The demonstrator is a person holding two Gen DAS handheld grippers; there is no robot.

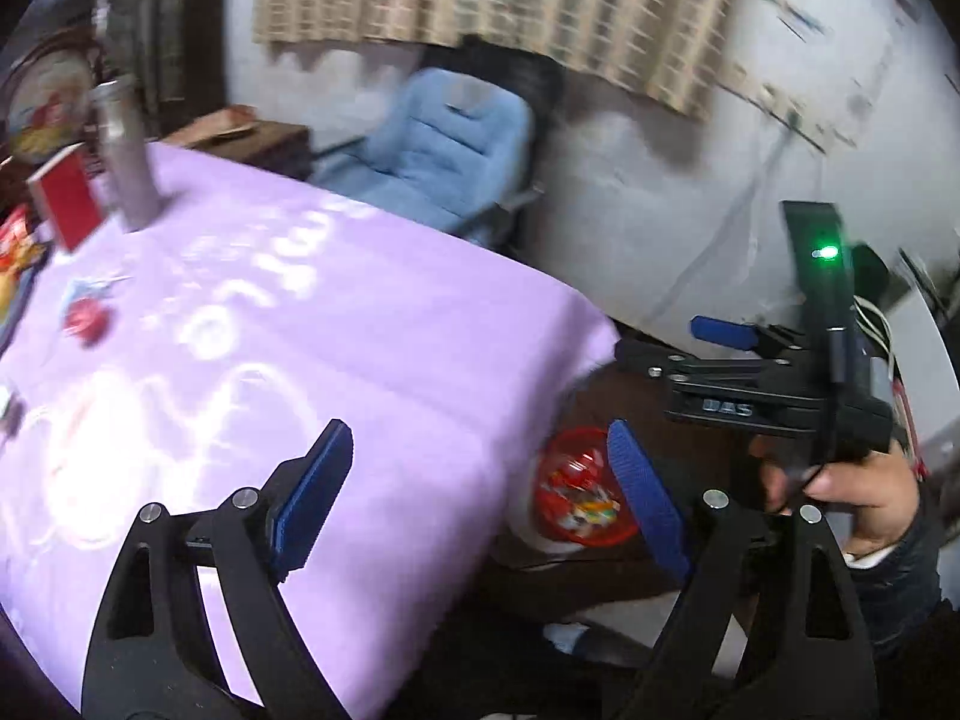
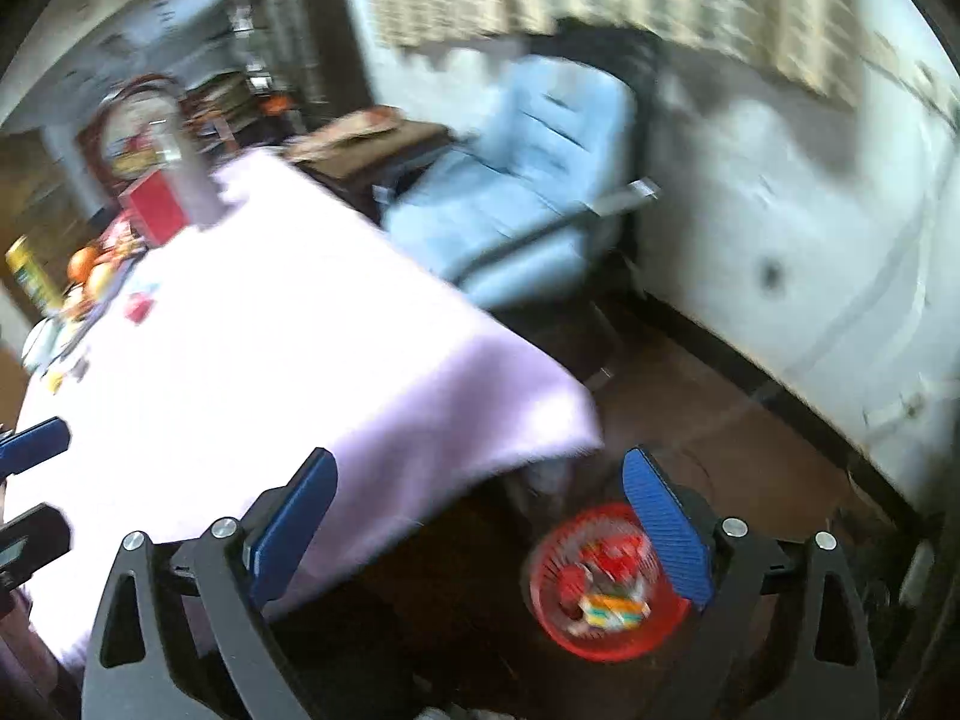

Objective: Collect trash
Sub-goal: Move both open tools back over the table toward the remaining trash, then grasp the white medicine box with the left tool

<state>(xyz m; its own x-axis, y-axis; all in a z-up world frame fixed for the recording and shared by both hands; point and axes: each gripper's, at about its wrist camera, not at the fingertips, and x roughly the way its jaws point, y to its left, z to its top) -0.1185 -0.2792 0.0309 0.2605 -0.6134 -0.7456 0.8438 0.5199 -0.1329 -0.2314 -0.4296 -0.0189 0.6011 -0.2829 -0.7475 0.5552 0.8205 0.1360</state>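
Motion blur smears both views: contents of the red basket (image 2: 600,588) unreadable, small wrapper (image 1: 87,315) at nine o'clock on the surface (image 1: 360,330) indistinct.

Two wrist views, angled down, sharing lilac table (image 1: 360,324) and red basket (image 2: 558,630).

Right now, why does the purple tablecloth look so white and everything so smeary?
Right wrist view: glare washes the tablecloth nearly white, and motion blur smears the red basket. Left wrist view: the cloth keeps its purple, the blue chair is blurred, and fisheye bends the edges.

Motion-blurred fisheye views, tablecloth (image 2: 288,330) glare-washed, dark floor, vignetted corners
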